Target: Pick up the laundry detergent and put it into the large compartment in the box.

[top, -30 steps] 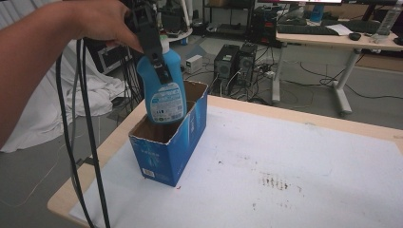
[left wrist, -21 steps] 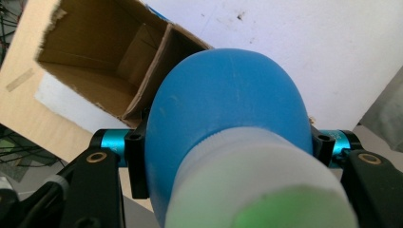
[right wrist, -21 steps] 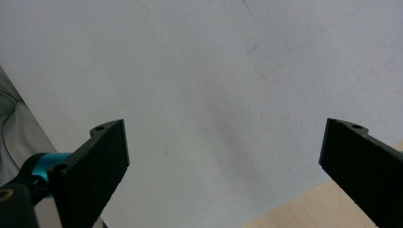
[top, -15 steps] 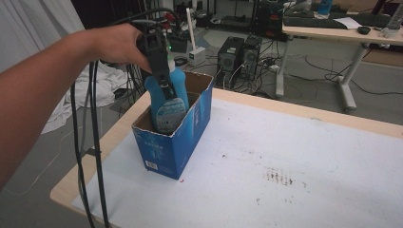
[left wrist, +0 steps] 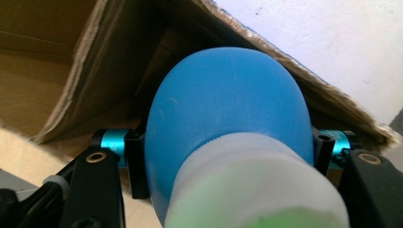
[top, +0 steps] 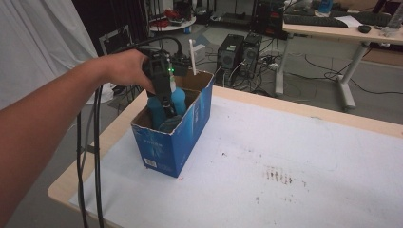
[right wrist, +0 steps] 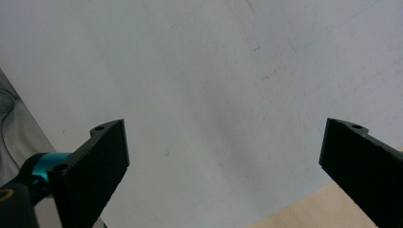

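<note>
A blue bottle with a white cap stands partly inside an open blue cardboard box at the left of the white table. My left gripper is shut on the bottle from above, and a hand holds the gripper over the box opening. In the left gripper view the bottle sits between the two jaws of the left gripper, with the box's brown inner wall behind it. My right gripper is open over the bare white table top, with nothing between its jaws.
Black cables hang from the left gripper past the table's left edge. A white cloth hangs at the far left. Computer towers and a desk stand on the floor beyond the table. Dark stains mark the table.
The left gripper has gone down with the blue bottle, which now sits much deeper in the box. The jaws stay shut on it.
</note>
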The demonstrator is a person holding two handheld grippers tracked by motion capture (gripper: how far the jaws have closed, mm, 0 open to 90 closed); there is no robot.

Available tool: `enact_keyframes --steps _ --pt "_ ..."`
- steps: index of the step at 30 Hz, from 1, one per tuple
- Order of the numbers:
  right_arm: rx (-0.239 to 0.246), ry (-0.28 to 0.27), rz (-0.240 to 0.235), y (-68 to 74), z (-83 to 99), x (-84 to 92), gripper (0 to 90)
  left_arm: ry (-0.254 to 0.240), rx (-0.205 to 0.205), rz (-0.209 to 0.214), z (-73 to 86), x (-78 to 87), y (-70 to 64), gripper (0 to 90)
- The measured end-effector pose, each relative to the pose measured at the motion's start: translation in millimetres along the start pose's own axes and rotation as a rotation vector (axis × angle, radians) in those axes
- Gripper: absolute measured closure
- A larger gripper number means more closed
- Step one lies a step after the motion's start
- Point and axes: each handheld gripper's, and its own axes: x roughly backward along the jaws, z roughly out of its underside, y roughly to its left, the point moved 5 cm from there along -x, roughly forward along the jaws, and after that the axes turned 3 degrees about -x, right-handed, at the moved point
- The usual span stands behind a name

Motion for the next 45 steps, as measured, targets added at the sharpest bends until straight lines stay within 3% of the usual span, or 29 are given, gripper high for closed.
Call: enact_keyframes --steps 17,29,36,40,45 --pt "0.004 0.009 0.001 0.9 -1.2 -1.9 1.7 0.058 0.002 0.021 5.2 -28.1 1.3 37.6" --pt "0.012 0.017 -0.002 2.6 -2.7 -4.2 1.6 0.042 0.035 0.027 3.7 -28.9 6.0 37.4" --pt "0.029 0.018 0.004 4.4 -4.4 -5.5 1.7 0.014 0.06 0.017 6.8 -19.8 9.7 30.2" --pt "0.027 0.02 0.002 5.3 -5.1 -5.9 1.6 -0.026 0.08 0.038 7.2 -11.5 8.7 25.3" --pt "0.022 0.018 0.002 4.7 -3.9 -5.0 1.7 -0.1 0.092 0.032 4.7 10.2 9.9 25.2"
